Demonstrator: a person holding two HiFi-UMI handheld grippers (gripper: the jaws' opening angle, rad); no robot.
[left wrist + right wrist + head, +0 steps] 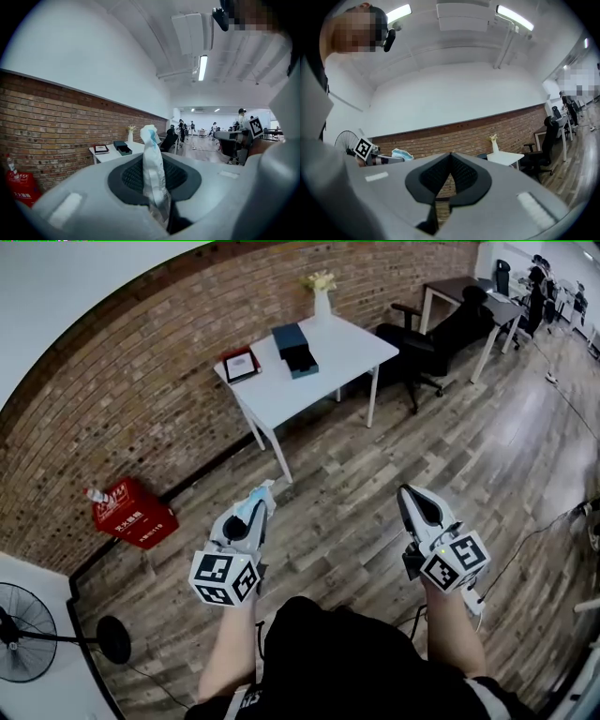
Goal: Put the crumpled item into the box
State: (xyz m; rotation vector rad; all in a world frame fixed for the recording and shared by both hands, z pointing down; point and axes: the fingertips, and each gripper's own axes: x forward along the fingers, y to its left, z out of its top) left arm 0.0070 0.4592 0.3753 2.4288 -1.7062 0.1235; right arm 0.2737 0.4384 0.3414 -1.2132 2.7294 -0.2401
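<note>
My left gripper (pixel 260 495) is shut on the crumpled item (pixel 254 509), a white and pale blue wad that sticks up between its jaws (pixel 152 168). I hold it above the wooden floor, well short of the table. The box (pixel 295 347), dark blue with its lid beside it, lies on the white table (pixel 349 351) ahead by the brick wall; it also shows small in the left gripper view (pixel 123 148). My right gripper (pixel 406 493) is shut with nothing between its jaws (pixel 450 157), level beside the left one. In the right gripper view the held wad (pixel 401 153) shows at the left.
On the table also stand a white vase with flowers (pixel 322 296) and a red-framed flat item (pixel 240 363). A black office chair (pixel 427 343) and a dark desk (pixel 480 292) are to the right. A red crate (pixel 133 514) and a floor fan (pixel 19 634) sit at the left.
</note>
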